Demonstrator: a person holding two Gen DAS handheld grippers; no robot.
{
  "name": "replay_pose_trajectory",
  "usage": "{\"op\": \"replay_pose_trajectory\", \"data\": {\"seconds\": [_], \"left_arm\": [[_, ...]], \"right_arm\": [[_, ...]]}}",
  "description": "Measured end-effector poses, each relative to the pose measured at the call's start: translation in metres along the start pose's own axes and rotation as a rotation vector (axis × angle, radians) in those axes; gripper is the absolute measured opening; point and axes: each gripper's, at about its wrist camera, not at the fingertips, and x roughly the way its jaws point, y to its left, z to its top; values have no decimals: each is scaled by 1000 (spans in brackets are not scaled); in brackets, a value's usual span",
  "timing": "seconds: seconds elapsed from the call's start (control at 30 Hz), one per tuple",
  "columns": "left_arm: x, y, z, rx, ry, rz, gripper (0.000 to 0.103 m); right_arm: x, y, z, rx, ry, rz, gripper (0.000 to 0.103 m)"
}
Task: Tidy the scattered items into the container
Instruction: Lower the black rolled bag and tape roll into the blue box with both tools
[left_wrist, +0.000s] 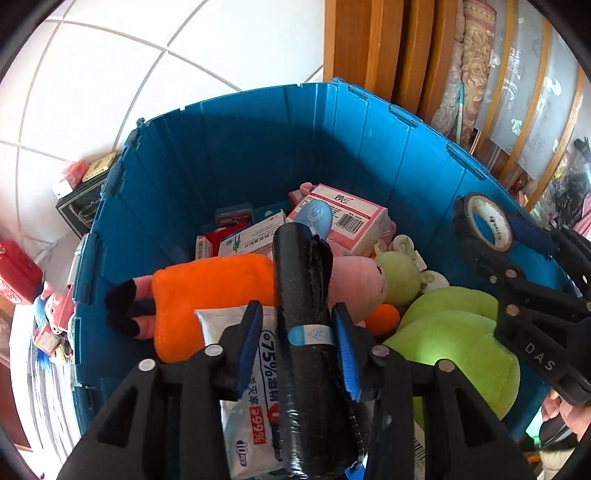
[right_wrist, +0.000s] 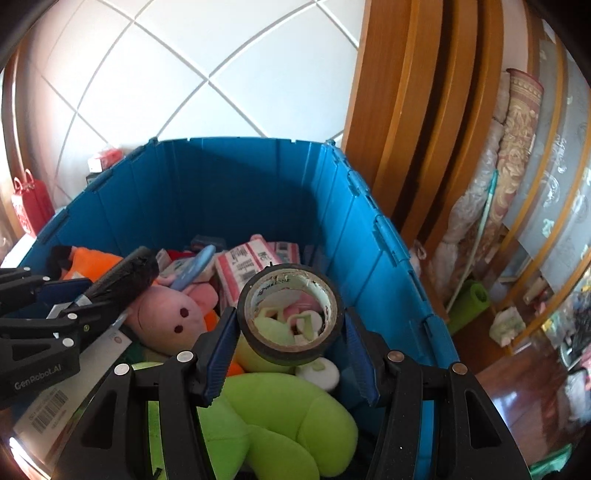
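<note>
A blue plastic bin (left_wrist: 240, 147) holds plush toys and boxes. My left gripper (left_wrist: 299, 339) is shut on a black roll of bags (left_wrist: 306, 332) and holds it over the bin's near side; it shows at the left of the right wrist view (right_wrist: 122, 277). My right gripper (right_wrist: 290, 332) is shut on a black tape roll (right_wrist: 290, 312) above the bin (right_wrist: 240, 184), over the green plush (right_wrist: 280, 417). The tape roll also shows at the right of the left wrist view (left_wrist: 484, 221).
Inside the bin lie an orange and pink plush (left_wrist: 221, 299), a green plush (left_wrist: 454, 339), pink boxes (left_wrist: 347, 218) and a wipes pack (left_wrist: 251, 417). Outside on the left are a red box (left_wrist: 18, 273), small boxes (left_wrist: 85, 173) and toys (left_wrist: 51, 317). A wooden frame (right_wrist: 406, 129) stands right.
</note>
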Motion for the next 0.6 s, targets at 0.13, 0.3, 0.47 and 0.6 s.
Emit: {"op": "replay_pose_trajectory", "data": {"seconds": [0.13,0.3,0.47,0.6], "left_arm": [[-1,3,0,4,-13,4,49],[2,5,3,7,-16,9,54],[1,5,4,6,-16,9,54],[1,6,4,-1,-18,11,54]], "right_arm": [[6,5,2,-21,56,0,56],[16,-3,3,13,131,40,56],[19,-1,2,4,131,22,57],[20,-1,2,5,130,19,58]]}}
